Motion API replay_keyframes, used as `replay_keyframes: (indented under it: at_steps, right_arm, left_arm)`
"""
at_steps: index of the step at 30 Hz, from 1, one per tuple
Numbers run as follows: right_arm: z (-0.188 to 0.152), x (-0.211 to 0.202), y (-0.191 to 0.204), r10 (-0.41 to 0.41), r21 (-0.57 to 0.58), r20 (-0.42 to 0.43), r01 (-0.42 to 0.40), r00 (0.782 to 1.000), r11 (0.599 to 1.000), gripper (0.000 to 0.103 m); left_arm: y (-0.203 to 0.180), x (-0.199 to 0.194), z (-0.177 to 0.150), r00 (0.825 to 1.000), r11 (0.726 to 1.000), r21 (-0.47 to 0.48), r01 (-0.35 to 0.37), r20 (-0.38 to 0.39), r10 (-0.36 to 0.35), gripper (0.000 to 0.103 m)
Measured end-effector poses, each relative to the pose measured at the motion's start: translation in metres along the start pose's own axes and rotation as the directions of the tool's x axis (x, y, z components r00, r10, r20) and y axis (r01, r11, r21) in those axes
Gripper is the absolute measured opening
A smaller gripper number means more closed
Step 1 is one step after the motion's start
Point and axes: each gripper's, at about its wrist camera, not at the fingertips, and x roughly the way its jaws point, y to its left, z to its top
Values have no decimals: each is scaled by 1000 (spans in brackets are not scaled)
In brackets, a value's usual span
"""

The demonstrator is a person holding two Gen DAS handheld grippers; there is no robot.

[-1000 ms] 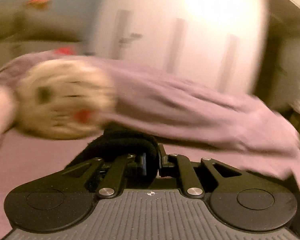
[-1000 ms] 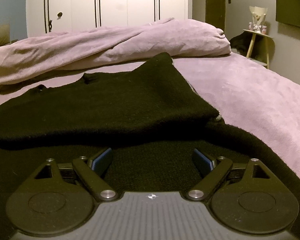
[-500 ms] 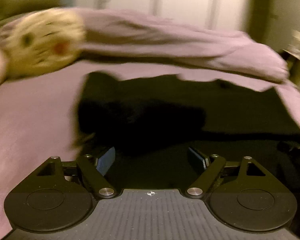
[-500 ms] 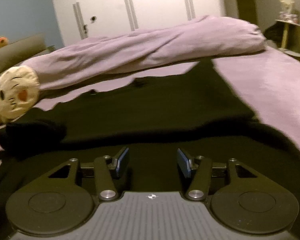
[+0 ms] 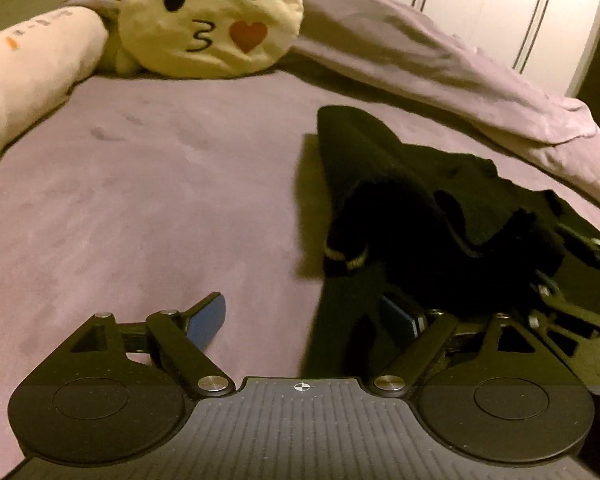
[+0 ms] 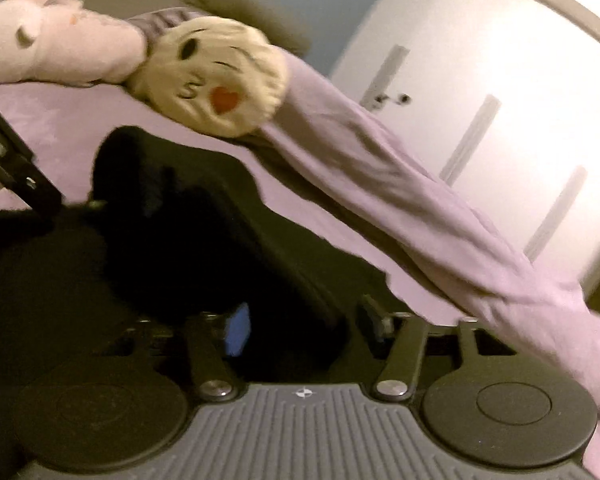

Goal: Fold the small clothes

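Now the roles of the two hands have swapped. The left gripper (image 5: 306, 314), which a second ago was clamped on black cloth and lifted off the bed, has just been opening; its jaws stand spread wide and low over the purple bedspread (image 5: 140, 184), the left pad over bare cover and the right pad at the near left edge of the black garment (image 5: 412, 208). Nothing is pressed between them. The right gripper (image 6: 304, 324), wide open over the flat garment a second ago, has just been closing, and in its own view black fabric fills the gap between the blue pads. Whether they already pinch it I cannot tell, as the dark cloth hides the contact.

The garment itself is changed too: it no longer lies spread but sits heaped in the middle of the bed, one part folded over toward the right, a cuff with a pale stripe (image 5: 346, 258) showing at its near left side. The right gripper shows at the far right of the left view, tucked against the heap.

The round emoji cushion (image 5: 212, 16) and the rumpled duvet (image 5: 440, 76) lie at the far side, well apart from the work.

I judge that one fold has been dropped in place and the right hand is taking hold for the following one; the left is free to smooth or pin the pile.
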Motion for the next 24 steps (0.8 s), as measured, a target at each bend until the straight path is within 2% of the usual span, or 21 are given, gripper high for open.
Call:
replay_keyframes:
  at_steps: [1, 2, 3, 4, 6, 7, 8, 10, 12, 14, 15, 17, 18, 21, 24]
  right_arm:
    - [5, 4, -4, 3, 37, 1, -3, 1000, 999, 7]
    - [8, 4, -15, -5, 107, 11, 4, 1000, 994, 7]
    - [10, -1, -32, -14, 235, 24, 8, 1000, 972, 7]
    - [7, -7, -50, -27, 361, 36, 12, 999, 932, 7]
    - [-10, -24, -91, -59, 631, 44, 18, 997, 775, 7]
    - [-24, -32, -110, -68, 740, 46, 12, 997, 672, 8]
    - [-41, -40, -127, -81, 822, 41, 12, 996, 569, 8]
    - [-67, -49, -143, -106, 876, -1, 52, 994, 480, 9]
    - [-96, -49, -157, -105, 899, -90, 127, 990, 419, 13]
    - [-118, -41, -170, -43, 915, -166, 170, 985, 367, 21]
    - [-130, -38, -175, -10, 928, -186, 179, 983, 328, 22]
    - [-142, -41, -183, -5, 949, -149, 145, 989, 279, 24]
    - [-142, -41, -186, -6, 954, -133, 130, 991, 270, 25]
    - [-137, -35, -193, -5, 953, -115, 111, 993, 283, 36]
    - [-137, -21, -202, 6, 957, -146, 140, 989, 254, 32]
  left_arm:
    - [-1, 4, 2, 1000, 1000, 2, 1, 1, -1, 89]
    - [-4, 7, 3, 1000, 1000, 8, 6, 9, -6, 89]
    - [-8, 11, 5, 1000, 1000, 21, 7, 18, -7, 88]
    - [-12, 14, 6, 1000, 999, 37, 2, 30, -3, 88]
    - [-23, 21, 8, 998, 997, 79, -10, 59, 5, 80]
    - [-28, 26, 10, 998, 996, 85, -22, 66, 16, 77]
    - [-33, 31, 11, 998, 996, 83, -28, 65, 23, 68]
    - [-42, 41, 15, 998, 997, 72, -32, 58, 28, 54]
    - [-50, 45, 18, 997, 997, 63, -47, 56, 44, 44]
    - [-55, 48, 17, 997, 996, 69, -53, 54, 49, 43]
    - [-58, 49, 16, 996, 994, 79, -70, 52, 66, 43]
    - [-59, 49, 15, 996, 994, 84, -70, 53, 66, 45]
    - [-59, 48, 14, 997, 994, 81, -67, 55, 63, 50]
    - [-60, 49, 15, 997, 995, 77, -59, 51, 55, 53]
    - [-63, 50, 15, 996, 994, 88, -71, 50, 67, 52]
